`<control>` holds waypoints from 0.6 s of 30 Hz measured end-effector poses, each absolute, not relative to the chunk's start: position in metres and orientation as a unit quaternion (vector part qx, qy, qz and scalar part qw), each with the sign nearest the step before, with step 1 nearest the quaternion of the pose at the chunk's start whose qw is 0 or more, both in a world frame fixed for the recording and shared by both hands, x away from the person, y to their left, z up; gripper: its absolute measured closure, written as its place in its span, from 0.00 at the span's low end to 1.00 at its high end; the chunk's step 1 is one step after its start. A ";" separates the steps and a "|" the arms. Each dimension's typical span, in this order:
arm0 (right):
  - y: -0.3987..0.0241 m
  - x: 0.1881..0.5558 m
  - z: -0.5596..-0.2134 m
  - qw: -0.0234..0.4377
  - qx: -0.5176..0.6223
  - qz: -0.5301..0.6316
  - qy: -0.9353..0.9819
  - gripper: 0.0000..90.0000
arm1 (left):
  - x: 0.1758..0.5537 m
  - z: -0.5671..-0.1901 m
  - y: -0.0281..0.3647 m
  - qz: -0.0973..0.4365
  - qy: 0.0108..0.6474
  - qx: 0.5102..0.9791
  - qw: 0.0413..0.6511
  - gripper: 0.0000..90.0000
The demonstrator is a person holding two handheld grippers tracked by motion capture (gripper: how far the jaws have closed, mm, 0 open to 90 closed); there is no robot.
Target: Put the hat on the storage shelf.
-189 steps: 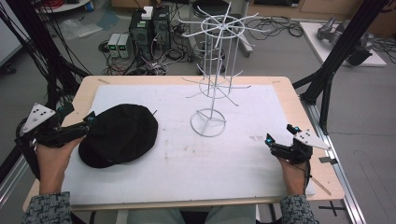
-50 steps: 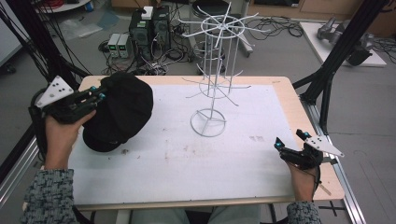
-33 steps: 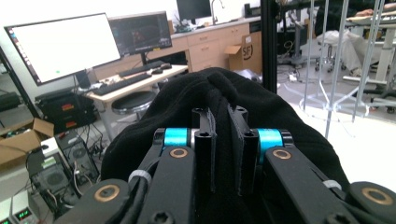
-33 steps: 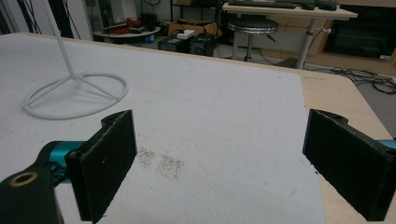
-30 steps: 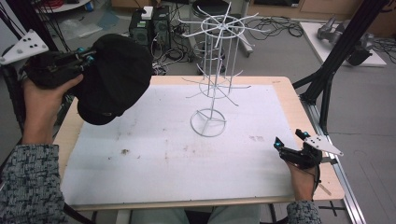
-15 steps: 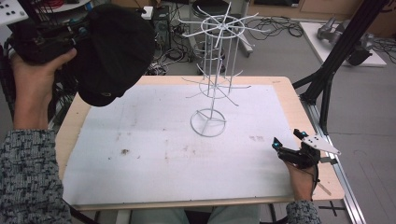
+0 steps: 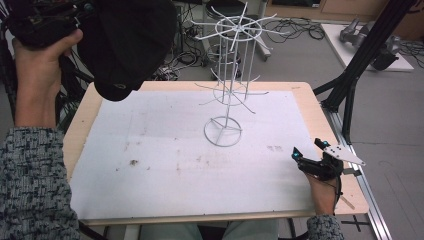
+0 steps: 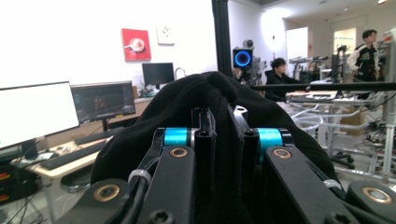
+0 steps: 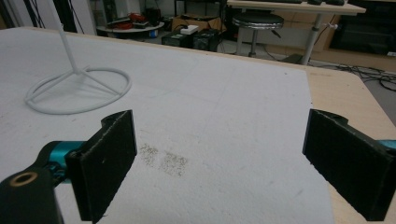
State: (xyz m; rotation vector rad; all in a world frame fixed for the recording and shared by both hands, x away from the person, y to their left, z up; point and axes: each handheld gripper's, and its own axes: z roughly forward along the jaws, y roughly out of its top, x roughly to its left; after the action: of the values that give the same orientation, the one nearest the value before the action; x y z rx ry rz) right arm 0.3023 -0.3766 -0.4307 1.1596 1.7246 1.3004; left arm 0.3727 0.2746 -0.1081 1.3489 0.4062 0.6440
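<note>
Black cloth of the cap is clamped in the left gripper, held high above the surface's far left corner, beside the rack. The right gripper's jaws are spread, empty.

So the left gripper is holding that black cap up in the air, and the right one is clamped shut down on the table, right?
Not quite. The right gripper is open: the right gripper view shows its two black pads wide apart with only the white mat between them. The rest holds: the left gripper has its jaws closed on the black cap, raised above the table's left corner.
</note>
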 end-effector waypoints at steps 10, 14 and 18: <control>-0.376 0.303 -0.431 0.338 0.444 0.496 0.665 0.10 | 0.374 -0.097 0.263 0.263 0.162 0.600 0.738 0.91; -0.377 0.303 -0.431 0.340 0.443 0.496 0.664 0.10 | 0.376 -0.095 0.255 0.247 0.158 0.592 0.750 0.91; -0.377 0.303 -0.431 0.340 0.442 0.496 0.665 0.10 | 0.377 -0.092 0.246 0.238 0.151 0.591 0.756 0.91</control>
State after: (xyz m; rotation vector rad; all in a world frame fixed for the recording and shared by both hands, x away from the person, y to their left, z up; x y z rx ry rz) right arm 0.3035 -0.3770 -0.4312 1.1502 1.7317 1.2908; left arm 0.3771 0.2463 -0.0922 1.2885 0.3289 0.5187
